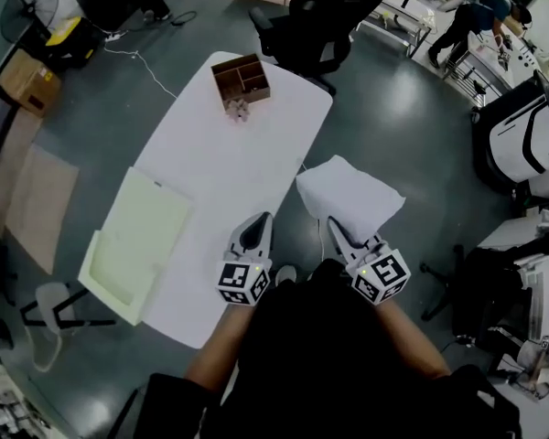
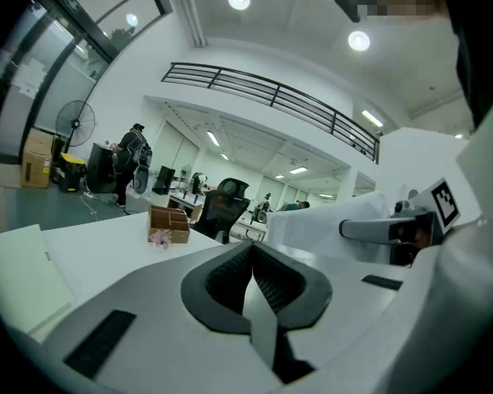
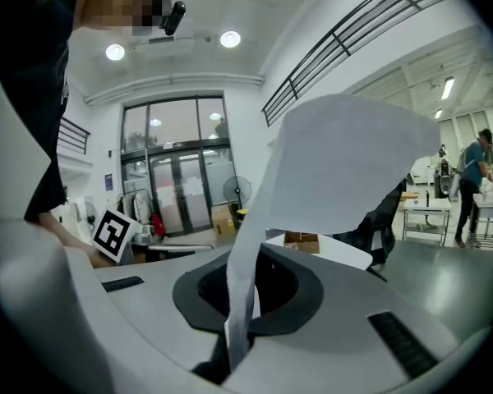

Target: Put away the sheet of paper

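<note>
The white sheet of paper (image 1: 349, 196) hangs in the air just off the right edge of the white table (image 1: 247, 163), curling upward. My right gripper (image 1: 331, 224) is shut on its near edge; in the right gripper view the sheet (image 3: 345, 154) rises out of the closed jaws (image 3: 242, 298). My left gripper (image 1: 261, 218) hovers over the table's near end, shut with nothing in it (image 2: 253, 257). In the left gripper view the paper (image 2: 312, 230) and the right gripper (image 2: 386, 230) show to the right. A pale cream folder (image 1: 137, 245) lies on the table's left side.
A brown wooden organizer (image 1: 241, 78) with a small pink thing (image 1: 238, 110) beside it stands at the table's far end. A black office chair (image 1: 320, 21) sits beyond it. A person (image 1: 476, 16) works at a bench far right. A fan (image 1: 27, 7) stands far left.
</note>
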`<move>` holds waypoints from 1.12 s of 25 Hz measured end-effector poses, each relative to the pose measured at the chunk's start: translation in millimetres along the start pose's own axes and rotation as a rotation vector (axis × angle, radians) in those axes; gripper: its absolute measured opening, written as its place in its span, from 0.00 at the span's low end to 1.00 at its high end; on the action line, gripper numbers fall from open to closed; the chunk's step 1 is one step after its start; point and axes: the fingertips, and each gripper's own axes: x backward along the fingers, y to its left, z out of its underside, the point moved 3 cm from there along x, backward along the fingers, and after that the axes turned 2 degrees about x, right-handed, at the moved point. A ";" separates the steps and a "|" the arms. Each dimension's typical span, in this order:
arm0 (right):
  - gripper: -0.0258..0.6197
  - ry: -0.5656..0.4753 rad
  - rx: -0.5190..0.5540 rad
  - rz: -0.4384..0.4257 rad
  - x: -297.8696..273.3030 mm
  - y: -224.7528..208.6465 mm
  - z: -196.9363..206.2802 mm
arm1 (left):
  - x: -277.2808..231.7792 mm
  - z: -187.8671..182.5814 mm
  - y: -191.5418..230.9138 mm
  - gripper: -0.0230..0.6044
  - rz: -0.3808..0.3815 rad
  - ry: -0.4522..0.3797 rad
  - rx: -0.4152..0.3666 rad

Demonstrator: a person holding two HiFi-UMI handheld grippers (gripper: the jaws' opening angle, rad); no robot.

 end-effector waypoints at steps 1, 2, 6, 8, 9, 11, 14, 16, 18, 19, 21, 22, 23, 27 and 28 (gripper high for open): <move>0.04 0.006 0.007 -0.023 -6.5 2.8 -0.6 | 5.4 -0.3 5.8 0.04 -0.023 -0.009 0.009; 0.04 0.014 0.013 -0.045 -14.0 5.3 -1.0 | 11.2 -0.7 11.8 0.04 -0.046 -0.021 0.018; 0.04 0.049 0.030 -0.143 -51.0 17.2 -4.3 | 33.3 0.0 36.2 0.04 -0.143 -0.040 0.049; 0.04 0.062 0.039 -0.203 -71.0 25.8 -6.1 | 41.7 1.5 47.9 0.04 -0.179 -0.040 0.071; 0.04 0.068 0.043 -0.235 -81.2 30.4 -6.6 | 45.5 2.3 54.5 0.04 -0.200 -0.046 0.081; 0.04 0.082 0.050 -0.302 -101.0 38.8 -6.5 | 52.9 3.5 68.3 0.04 -0.253 -0.064 0.096; 0.04 0.101 0.064 -0.395 -130.3 44.9 -7.7 | 61.8 1.9 89.1 0.04 -0.352 -0.102 0.116; 0.04 0.101 0.070 -0.459 -155.1 46.5 -11.6 | 64.0 -2.4 105.0 0.04 -0.418 -0.130 0.128; 0.04 0.102 0.070 -0.524 -179.3 47.7 -16.3 | 64.1 -8.5 117.8 0.04 -0.483 -0.146 0.137; 0.04 0.103 0.070 -0.553 -189.4 48.0 -19.9 | 63.2 -12.7 121.9 0.04 -0.510 -0.150 0.140; 0.04 0.102 0.067 -0.599 -207.6 46.8 -28.2 | 58.0 -23.5 128.1 0.04 -0.547 -0.154 0.135; 0.04 0.102 0.059 -0.619 -216.6 45.0 -30.8 | 53.6 -28.8 131.5 0.04 -0.561 -0.152 0.126; 0.04 0.104 0.048 -0.637 -225.5 42.4 -32.0 | 48.7 -33.7 135.5 0.04 -0.577 -0.150 0.116; 0.04 0.130 0.019 -0.708 -257.2 28.9 -31.9 | 28.4 -52.2 151.6 0.04 -0.646 -0.159 0.106; 0.04 0.136 0.018 -0.725 -264.4 25.7 -32.9 | 23.3 -55.8 154.7 0.04 -0.662 -0.161 0.107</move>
